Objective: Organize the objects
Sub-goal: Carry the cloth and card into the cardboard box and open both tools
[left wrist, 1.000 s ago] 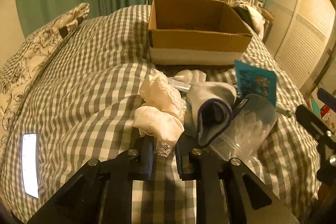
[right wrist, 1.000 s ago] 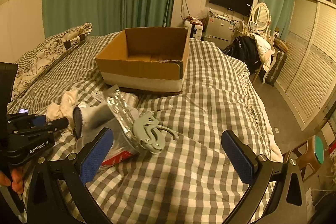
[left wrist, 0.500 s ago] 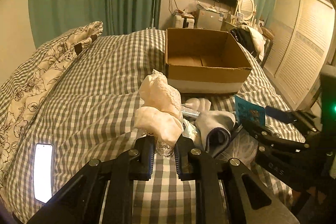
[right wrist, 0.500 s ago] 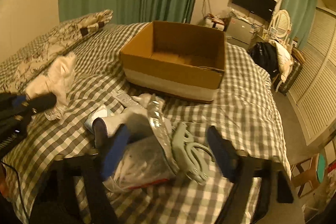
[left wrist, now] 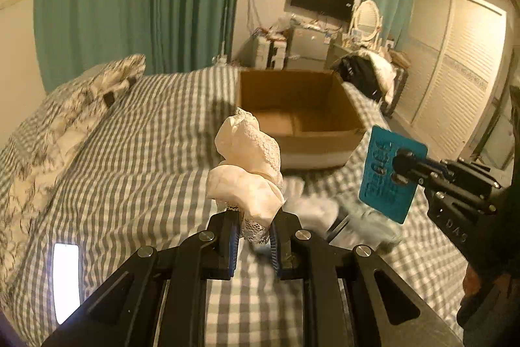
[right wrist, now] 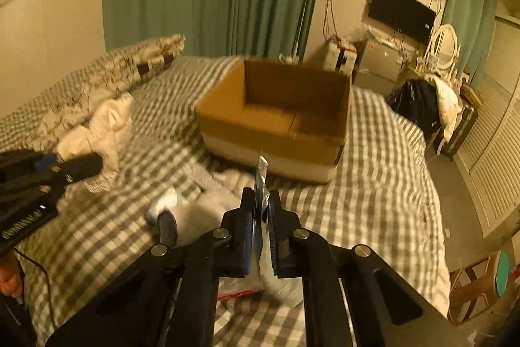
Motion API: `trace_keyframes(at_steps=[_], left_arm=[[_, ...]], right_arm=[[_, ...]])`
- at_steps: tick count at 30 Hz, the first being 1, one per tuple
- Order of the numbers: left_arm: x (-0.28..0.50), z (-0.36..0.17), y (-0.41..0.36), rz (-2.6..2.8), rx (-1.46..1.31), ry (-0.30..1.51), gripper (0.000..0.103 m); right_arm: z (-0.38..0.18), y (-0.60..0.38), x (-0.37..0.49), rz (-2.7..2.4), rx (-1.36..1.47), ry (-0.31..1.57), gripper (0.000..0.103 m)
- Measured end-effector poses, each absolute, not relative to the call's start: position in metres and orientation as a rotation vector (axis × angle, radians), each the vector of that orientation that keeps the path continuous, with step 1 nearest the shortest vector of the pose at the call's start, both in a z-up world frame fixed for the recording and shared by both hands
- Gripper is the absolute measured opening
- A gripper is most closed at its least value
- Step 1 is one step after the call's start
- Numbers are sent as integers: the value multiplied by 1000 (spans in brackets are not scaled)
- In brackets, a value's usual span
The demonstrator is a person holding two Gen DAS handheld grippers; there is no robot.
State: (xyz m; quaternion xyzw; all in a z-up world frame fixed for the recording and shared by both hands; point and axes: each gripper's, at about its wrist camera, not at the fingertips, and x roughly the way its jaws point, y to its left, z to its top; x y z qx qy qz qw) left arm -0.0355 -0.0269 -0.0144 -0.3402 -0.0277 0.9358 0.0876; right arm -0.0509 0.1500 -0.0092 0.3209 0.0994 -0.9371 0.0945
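Note:
My left gripper [left wrist: 254, 231] is shut on a cream lace cloth [left wrist: 247, 165] and holds it up above the checked bed. It shows at the left of the right wrist view [right wrist: 97, 135]. My right gripper [right wrist: 261, 210] is shut on a blue flat packet [left wrist: 390, 174], seen edge-on in its own view [right wrist: 261, 181]. An open cardboard box [left wrist: 295, 119] stands on the bed beyond both grippers; it also shows in the right wrist view [right wrist: 276, 119]. It looks empty.
A grey sock [right wrist: 182, 217], white socks [left wrist: 312, 207] and a clear plastic bag [right wrist: 279, 282] lie on the bed before the box. A lit phone [left wrist: 66, 280] lies at the left. Patterned pillows [left wrist: 74, 119] are far left. The bed edge drops off right.
The right gripper closed on the blue packet and lifted it off the bed. The left gripper rose higher with the lace cloth, toward the box.

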Motion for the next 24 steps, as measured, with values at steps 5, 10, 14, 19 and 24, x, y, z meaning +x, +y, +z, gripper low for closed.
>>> trace_keyframes(at_steps=[5,10,14,19,24], left_arm=[[-46,19,-14,2815,-910,-18,16],[-73,46,0,2831,-829,26,16],[-106,58,7,2816,-807,7,16],[-155,57,14,2801,-834,3,16],[-203,35,27,2765,-898,16,16]], right_arm=[[37,160,-51,-2811,824,277,8],[72,163,-64,-2833,731,286,8],[91,165,-91,-2841,692,279,8],[98,166,-131,-2838,697,246,8],[84,167,-183,-2823,760,216,8]])
